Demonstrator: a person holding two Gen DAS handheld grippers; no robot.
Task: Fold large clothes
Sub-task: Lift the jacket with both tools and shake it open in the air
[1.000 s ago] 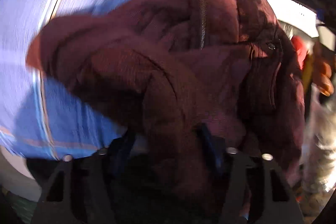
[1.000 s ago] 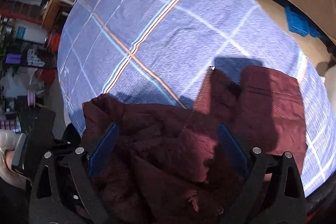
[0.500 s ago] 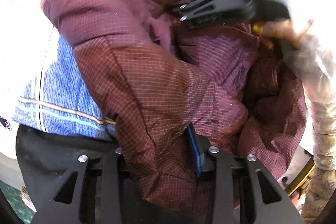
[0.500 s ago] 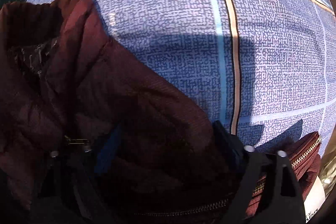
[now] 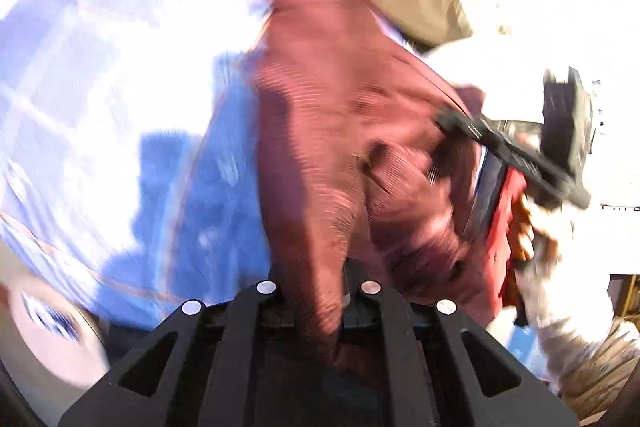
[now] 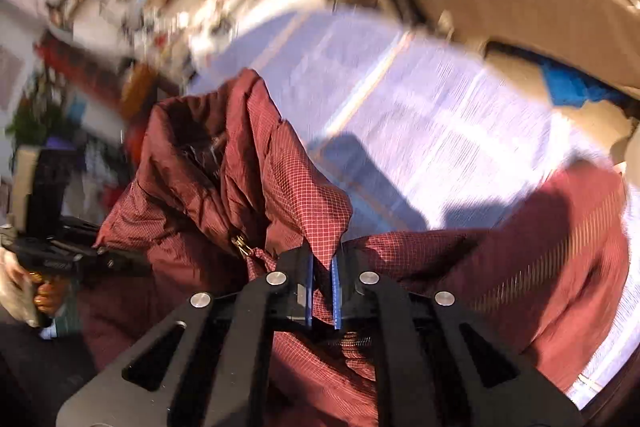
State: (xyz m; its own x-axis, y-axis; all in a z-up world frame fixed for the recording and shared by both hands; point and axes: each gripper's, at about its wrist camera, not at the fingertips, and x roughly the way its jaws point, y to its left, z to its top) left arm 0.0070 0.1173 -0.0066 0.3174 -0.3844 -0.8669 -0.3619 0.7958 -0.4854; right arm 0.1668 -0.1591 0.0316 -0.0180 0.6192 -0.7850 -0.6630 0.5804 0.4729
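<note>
Your right gripper is clamped on a fold of the maroon grid-patterned quilted jacket, which bunches toward 10 o'clock over the blue plaid bedspread. Your left gripper pinches the same jacket, stretching toward 12 o'clock.

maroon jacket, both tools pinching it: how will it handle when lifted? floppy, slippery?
Probably floppy: the maroon jacket bunches and droops around the right tool. Likely light, since a thin pinch in the left tool carries it. Its smooth ripstop weave may slip over the blue plaid cloth.
</note>
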